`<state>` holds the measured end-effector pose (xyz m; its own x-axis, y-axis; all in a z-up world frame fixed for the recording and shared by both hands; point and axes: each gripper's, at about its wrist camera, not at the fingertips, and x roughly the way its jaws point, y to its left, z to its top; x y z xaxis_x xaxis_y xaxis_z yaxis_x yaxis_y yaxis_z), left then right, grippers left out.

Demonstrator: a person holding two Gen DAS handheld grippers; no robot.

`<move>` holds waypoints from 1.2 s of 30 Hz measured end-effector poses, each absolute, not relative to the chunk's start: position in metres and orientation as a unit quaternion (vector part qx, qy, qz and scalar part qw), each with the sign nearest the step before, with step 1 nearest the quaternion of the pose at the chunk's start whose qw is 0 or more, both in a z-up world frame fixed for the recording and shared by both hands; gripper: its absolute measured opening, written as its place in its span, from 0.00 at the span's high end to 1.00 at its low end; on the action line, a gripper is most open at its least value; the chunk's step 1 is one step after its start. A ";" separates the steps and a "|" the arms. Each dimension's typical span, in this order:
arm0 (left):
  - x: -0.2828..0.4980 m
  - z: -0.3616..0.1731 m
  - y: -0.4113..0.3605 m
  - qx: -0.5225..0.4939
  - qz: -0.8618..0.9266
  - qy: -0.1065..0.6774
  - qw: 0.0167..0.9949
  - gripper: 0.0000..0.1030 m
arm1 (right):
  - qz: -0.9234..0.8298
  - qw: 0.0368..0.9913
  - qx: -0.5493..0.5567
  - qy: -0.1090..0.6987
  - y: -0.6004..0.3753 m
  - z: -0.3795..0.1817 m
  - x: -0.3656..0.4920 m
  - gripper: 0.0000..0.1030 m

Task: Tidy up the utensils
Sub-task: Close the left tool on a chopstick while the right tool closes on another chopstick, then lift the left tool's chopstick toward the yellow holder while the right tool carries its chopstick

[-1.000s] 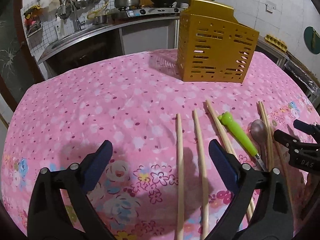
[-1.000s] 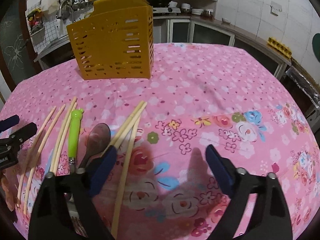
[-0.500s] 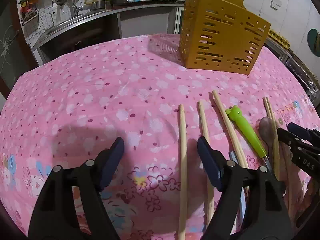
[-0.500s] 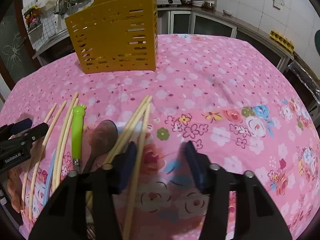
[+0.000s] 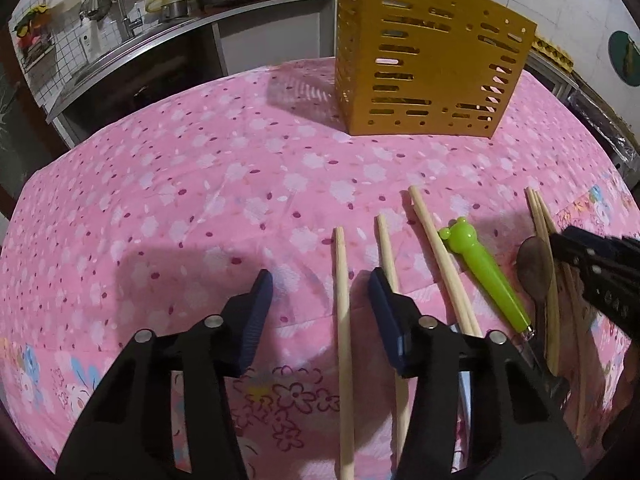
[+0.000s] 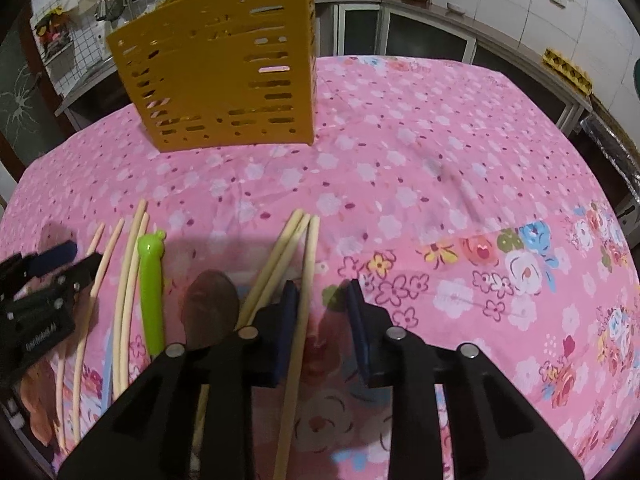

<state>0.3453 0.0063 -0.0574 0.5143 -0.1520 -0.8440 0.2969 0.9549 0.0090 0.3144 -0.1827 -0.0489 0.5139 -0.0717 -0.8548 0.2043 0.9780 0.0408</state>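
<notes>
Several wooden chopsticks, a green-handled utensil (image 5: 486, 276) and a brown spoon (image 5: 534, 268) lie on the pink floral tablecloth (image 5: 200, 200). A yellow slotted utensil holder (image 5: 428, 60) stands at the back. My left gripper (image 5: 320, 300) is open, low over the cloth, straddling the leftmost chopstick (image 5: 342, 320). My right gripper (image 6: 322, 312) is open, narrower, straddling the rightmost chopstick (image 6: 304, 300). The holder (image 6: 224, 68), spoon (image 6: 210, 308) and green utensil (image 6: 151, 292) show in the right wrist view too.
A kitchen counter with sink, pots and hanging tools (image 5: 160, 8) runs behind the table. Cabinets and a tiled wall (image 6: 500, 12) stand at the back right. The table edge drops off at the right (image 5: 616, 152).
Both grippers moved forward and lower toward the chopsticks. Their jaws narrowed, the right more than the left. The left now straddles the leftmost chopstick, the right the rightmost.
</notes>
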 end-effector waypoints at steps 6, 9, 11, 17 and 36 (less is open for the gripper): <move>0.350 -0.057 0.010 0.057 -0.127 0.476 0.869 0.71 | -0.078 0.859 0.086 0.499 -0.189 -0.048 0.325 0.74; 0.354 -0.057 0.011 0.048 -0.123 0.479 0.867 0.76 | -0.084 0.860 0.086 0.495 -0.189 -0.048 0.328 0.74; 0.355 -0.057 0.011 0.047 -0.122 0.482 0.867 0.79 | -0.089 0.863 0.077 0.492 -0.187 -0.048 0.329 0.74; 0.356 -0.057 0.011 0.048 -0.118 0.481 0.867 0.89 | -0.100 0.875 0.076 0.467 -0.185 -0.049 0.324 0.84; 0.345 -0.059 0.007 0.041 -0.109 0.452 0.884 0.96 | -0.102 0.902 0.112 0.405 -0.196 -0.051 0.313 0.94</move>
<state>0.3447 0.0071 -0.0588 0.5671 -0.1559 -0.8087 0.2300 0.9728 -0.0262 0.3127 -0.1964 -0.0511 0.6514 -0.0940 -0.7529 0.2753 0.9539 0.1192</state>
